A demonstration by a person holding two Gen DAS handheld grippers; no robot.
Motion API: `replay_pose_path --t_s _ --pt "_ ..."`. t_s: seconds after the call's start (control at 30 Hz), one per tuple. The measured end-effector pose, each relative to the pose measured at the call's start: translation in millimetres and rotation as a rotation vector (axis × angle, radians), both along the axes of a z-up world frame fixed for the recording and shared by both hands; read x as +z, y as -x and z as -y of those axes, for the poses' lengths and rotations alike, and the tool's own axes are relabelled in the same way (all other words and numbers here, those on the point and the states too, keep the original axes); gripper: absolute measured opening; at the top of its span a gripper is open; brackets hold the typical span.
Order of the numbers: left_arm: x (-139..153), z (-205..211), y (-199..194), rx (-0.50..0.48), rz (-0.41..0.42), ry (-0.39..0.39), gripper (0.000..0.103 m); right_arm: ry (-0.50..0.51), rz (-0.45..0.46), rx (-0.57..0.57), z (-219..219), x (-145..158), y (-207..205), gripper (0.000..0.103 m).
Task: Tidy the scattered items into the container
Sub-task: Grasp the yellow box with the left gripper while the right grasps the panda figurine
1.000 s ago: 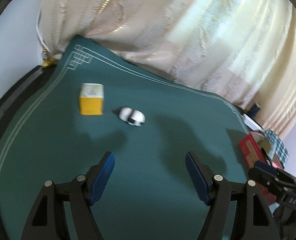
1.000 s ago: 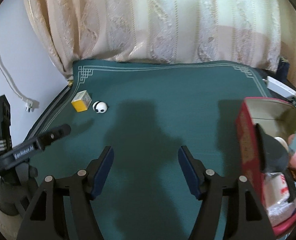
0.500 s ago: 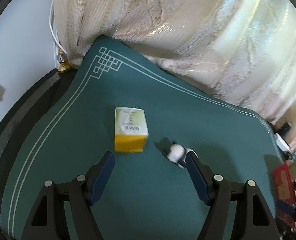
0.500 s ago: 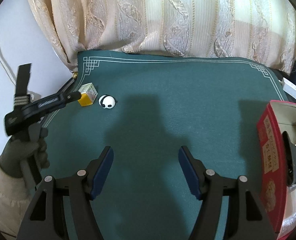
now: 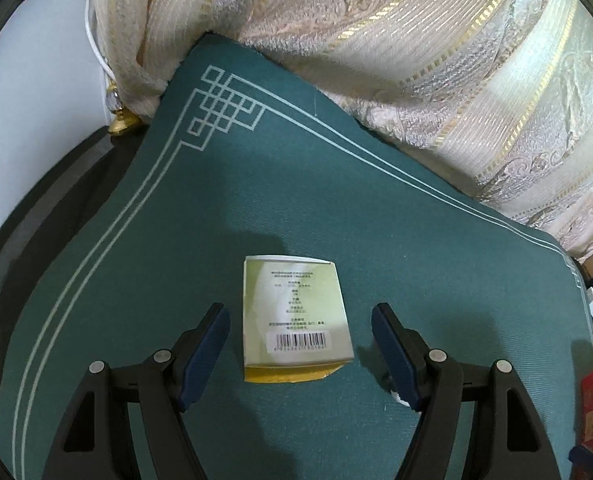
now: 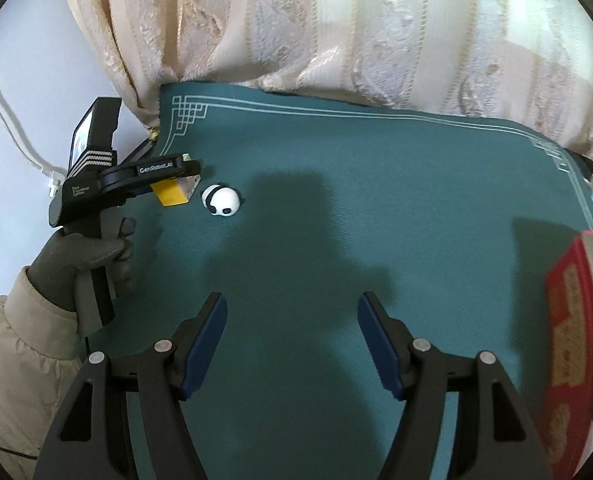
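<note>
While your left gripper (image 5: 300, 344) hangs over the green mat (image 5: 436, 248), its fingers stand apart on either side of the yellow box (image 5: 296, 316), touching neither face (barcode side up). The panda figure (image 6: 221, 199) lies just beside that box, toward the mat's middle. Your right gripper (image 6: 292, 332) is spread wide too, with only bare mat between its pads. The red container (image 6: 568, 344) stands at the mat's right edge, well apart from both items.

Your left gripper (image 5: 300, 336): tilted downward, fingers (image 5: 206, 354) spread apart, gripping nothing. Your right gripper (image 6: 292, 340): likewise tilted, fingers parted, empty.
</note>
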State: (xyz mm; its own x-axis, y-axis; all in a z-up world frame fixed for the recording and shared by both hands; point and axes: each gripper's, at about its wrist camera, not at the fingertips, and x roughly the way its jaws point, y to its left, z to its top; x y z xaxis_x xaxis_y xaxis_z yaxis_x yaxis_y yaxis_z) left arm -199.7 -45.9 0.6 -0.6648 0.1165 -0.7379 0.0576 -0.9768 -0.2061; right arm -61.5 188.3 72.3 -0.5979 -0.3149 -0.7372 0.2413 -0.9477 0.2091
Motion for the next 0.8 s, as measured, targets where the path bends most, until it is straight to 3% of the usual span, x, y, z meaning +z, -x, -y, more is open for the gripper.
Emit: replay_pose_path --t_s 0.03,0.1,0.17,0.53,0.8 --pt "-2 1 0 -0.004 -0.002 -0.007 0.074 0.004 0.008 0.009 3 -1 4 0.072" --pt "-7 2 0 -0.021 0.005 -0.025 0.05 0.015 0.022 0.025 8 -3 13 0.072" --pt "-10 5 0 -0.029 0.01 -0.048 0.046 0.023 0.032 0.038 16 -5 26 0.072" --pt "17 8 -14 -0.046 -0.085 -0.07 0.046 -0.018 0.027 0.113 69 -10 96 0.071" --pt "16 15 -13 -0.019 -0.074 -0.099 0.046 -0.04 0.031 0.166 105 -20 120 0.071"
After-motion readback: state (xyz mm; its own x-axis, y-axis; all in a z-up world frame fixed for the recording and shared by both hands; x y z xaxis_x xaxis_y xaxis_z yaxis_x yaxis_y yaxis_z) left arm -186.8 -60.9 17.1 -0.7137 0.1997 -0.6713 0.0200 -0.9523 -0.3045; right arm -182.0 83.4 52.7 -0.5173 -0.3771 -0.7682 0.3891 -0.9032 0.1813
